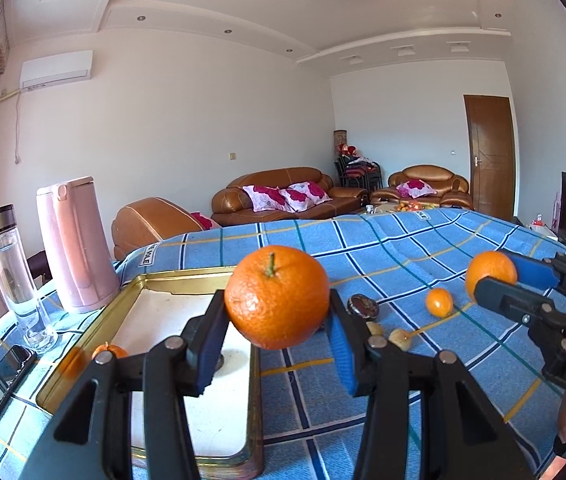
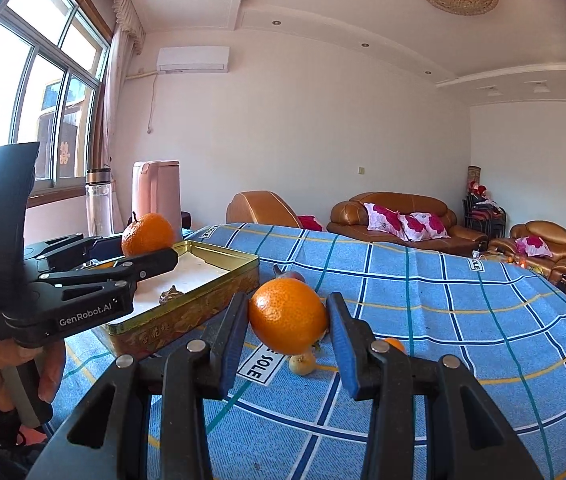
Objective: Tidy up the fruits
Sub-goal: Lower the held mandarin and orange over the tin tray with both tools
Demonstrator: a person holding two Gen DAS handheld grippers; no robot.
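Observation:
My left gripper is shut on an orange with a green stem and holds it above the right edge of a gold tin tray. My right gripper is shut on a second orange and holds it above the blue checked cloth, right of the tray. From the left wrist view the right gripper and its orange are at the right. A small orange lies in the tray. A kumquat lies on the cloth.
A pink kettle, a glass bottle and a phone stand left of the tray. Small brown nuts and a dark round piece lie on the cloth. A small dark object sits in the tray.

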